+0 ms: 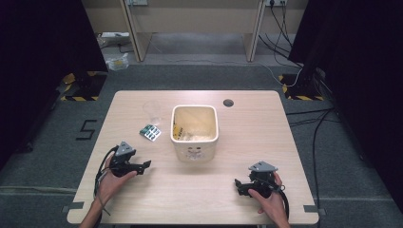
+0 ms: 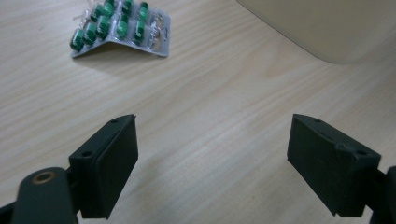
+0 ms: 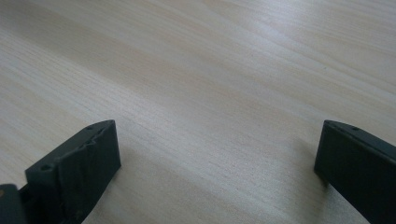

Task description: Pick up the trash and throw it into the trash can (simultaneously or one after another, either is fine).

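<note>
Pills in a green blister pack (image 2: 119,29) lie flat on the tabletop (image 1: 199,190), just left of the cream bin (image 1: 194,132) and beside a clear cup (image 1: 152,111). Nearest them, the left gripper (image 1: 146,165) rests with fingers (image 2: 109,165) spread wide, empty. Well apart, the right gripper (image 1: 237,184) also has open, empty fingers.

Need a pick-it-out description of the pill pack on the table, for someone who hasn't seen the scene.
Start at the cream square bin in the middle of the wooden table. Just left of it lies the blister pack, flat on the wood, with a clear plastic cup behind it. The pack is the silver foil sheet with rows of green capsules, the only green item there, ahead of the open left tongs.
</note>
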`<state>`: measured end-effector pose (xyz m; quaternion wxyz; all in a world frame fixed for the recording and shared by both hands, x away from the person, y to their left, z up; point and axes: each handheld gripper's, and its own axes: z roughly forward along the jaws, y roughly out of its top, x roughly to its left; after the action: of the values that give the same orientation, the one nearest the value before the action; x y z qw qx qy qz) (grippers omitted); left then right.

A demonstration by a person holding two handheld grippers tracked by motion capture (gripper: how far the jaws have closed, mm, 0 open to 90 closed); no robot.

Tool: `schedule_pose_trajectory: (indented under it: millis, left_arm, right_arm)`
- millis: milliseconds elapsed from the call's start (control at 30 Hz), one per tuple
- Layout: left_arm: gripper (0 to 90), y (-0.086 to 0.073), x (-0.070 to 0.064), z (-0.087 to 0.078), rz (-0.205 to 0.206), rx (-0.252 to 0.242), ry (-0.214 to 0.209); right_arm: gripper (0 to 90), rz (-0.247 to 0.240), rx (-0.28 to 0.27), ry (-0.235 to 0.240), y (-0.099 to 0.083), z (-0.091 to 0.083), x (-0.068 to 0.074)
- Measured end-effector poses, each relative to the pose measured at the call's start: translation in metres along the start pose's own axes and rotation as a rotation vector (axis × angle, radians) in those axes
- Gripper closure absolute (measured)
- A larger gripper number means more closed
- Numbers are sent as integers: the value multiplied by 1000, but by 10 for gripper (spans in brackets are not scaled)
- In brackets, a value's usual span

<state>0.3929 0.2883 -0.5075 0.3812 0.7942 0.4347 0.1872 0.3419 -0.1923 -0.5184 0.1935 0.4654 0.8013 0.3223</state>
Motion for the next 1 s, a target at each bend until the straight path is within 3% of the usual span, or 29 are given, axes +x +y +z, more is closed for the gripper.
schedule_pose_trajectory:
  millis: [467, 1000]
  left_arm:
    - [156, 17, 22, 18, -20, 12, 39]
    - [156, 38, 39, 42, -26, -11, 60]
  right_arm:
    - [4, -9, -1, 13, 0, 0, 1]
    - [4, -12, -1, 14, 0, 0, 1]
